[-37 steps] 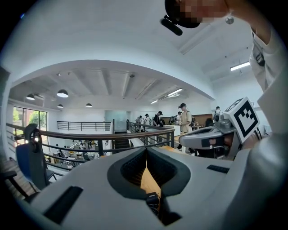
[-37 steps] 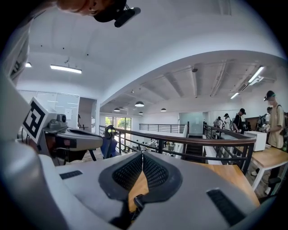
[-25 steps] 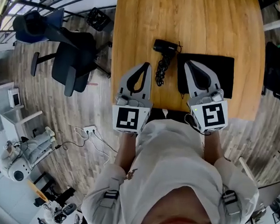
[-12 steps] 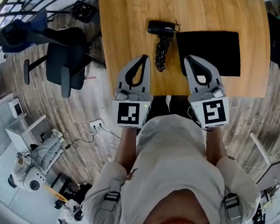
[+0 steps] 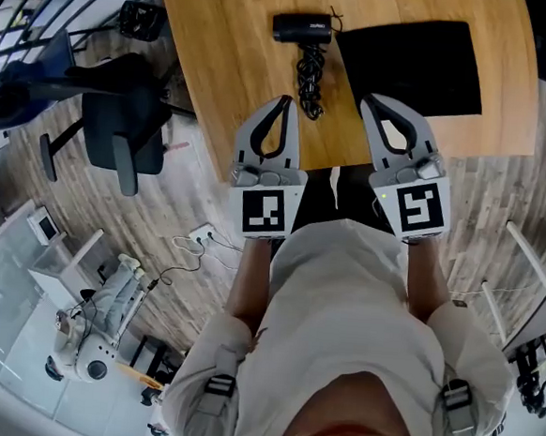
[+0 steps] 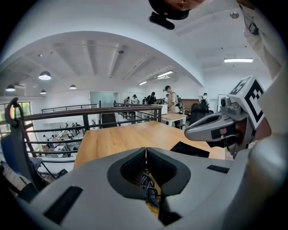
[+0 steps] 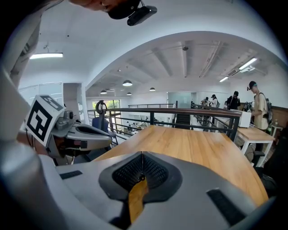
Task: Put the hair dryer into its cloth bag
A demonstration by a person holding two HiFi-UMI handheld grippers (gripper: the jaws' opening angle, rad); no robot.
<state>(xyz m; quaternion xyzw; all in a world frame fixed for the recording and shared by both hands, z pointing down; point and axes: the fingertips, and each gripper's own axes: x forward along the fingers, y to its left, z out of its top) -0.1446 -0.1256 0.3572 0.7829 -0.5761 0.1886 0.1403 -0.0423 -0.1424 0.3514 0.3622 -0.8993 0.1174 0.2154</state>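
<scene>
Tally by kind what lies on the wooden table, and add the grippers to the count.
hair dryer: 1
cloth bag: 1
grippers: 2, the left gripper and the right gripper
Total: 4

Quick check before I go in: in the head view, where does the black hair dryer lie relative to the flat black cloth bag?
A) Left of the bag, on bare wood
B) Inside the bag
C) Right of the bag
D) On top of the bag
A: the black hair dryer lies on the light wooden table just left of the flat black cloth bag, with its coiled black cord trailing toward the person.
</scene>
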